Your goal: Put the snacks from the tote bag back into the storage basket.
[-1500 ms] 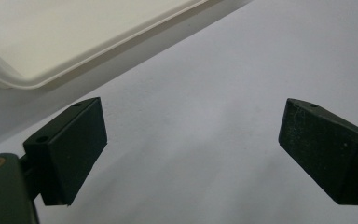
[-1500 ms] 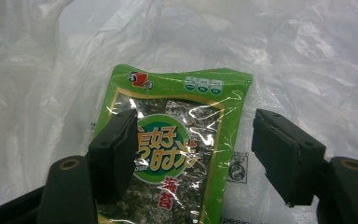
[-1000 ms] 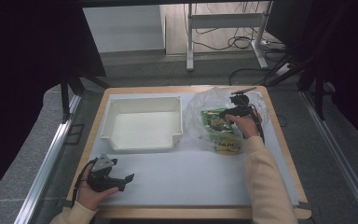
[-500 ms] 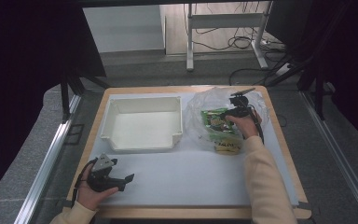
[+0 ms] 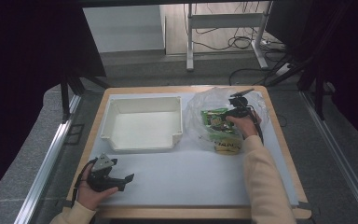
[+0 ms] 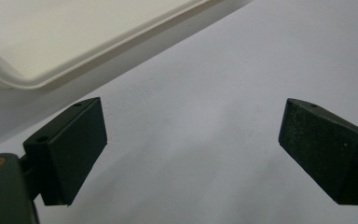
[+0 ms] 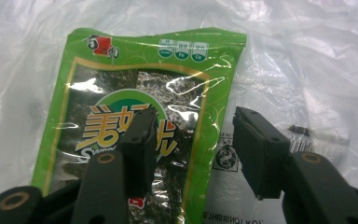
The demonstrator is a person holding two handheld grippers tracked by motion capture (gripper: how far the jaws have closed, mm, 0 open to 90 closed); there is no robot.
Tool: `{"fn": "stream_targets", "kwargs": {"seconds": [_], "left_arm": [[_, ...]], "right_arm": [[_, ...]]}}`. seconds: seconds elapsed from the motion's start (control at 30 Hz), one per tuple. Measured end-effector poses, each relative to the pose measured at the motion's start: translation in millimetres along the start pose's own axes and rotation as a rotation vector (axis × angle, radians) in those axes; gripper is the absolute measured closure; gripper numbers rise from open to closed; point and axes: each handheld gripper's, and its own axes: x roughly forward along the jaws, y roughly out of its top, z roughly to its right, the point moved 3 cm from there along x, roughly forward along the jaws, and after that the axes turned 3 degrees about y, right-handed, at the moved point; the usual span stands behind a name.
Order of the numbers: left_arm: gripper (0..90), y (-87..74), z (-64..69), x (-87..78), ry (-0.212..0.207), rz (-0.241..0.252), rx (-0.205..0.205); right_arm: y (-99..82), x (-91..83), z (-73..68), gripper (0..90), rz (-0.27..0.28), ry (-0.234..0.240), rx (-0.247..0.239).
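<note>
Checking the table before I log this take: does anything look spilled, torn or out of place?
Nothing stands out. The green snack packet lies flat on the crumpled clear plastic bag, looking intact; the white tray sits square on the table.

A wood-edged surface (image 5: 284, 154) with a white mat (image 5: 191, 177) stands on grey speckled floor (image 5: 32, 154). Beyond it a pale wall panel (image 5: 121, 28) meets wood flooring (image 5: 214, 25), where a white desk frame (image 5: 223, 21) stands over loose cables (image 5: 242, 44). Black curtains (image 5: 23, 46) darken both sides.

1 overhead view, 2 close jaw-mounted
</note>
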Motion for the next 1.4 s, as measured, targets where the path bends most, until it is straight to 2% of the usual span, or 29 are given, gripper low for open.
{"fn": "stream_targets", "kwargs": {"seconds": [0.3, 0.5, 0.9, 1.2, 1.4], "left_arm": [[7.9, 0.0, 0.1, -0.2, 0.0, 0.001, 0.0], [7.9, 0.0, 0.5, -0.2, 0.001, 0.0, 0.001], [7.9, 0.2, 0.5, -0.6, 0.001, 0.003, 0.002], [7.9, 0.4, 0.8, -0.6, 0.004, 0.003, 0.008], [7.9, 0.4, 0.5, -0.7, 0.005, 0.003, 0.008]], "right_arm": [[-1.7, 2.9, 0.0, 58.8, -0.038, 0.006, 0.009], [-3.5, 6.6, -0.5, 66.1, -0.059, 0.02, 0.06], [-3.9, 4.8, -7.0, 78.7, -0.065, -0.057, 0.084], [-5.9, 3.0, -9.1, 86.0, -0.041, -0.069, 0.092], [-6.3, 1.9, -10.2, 87.8, -0.026, -0.074, 0.087]]}}
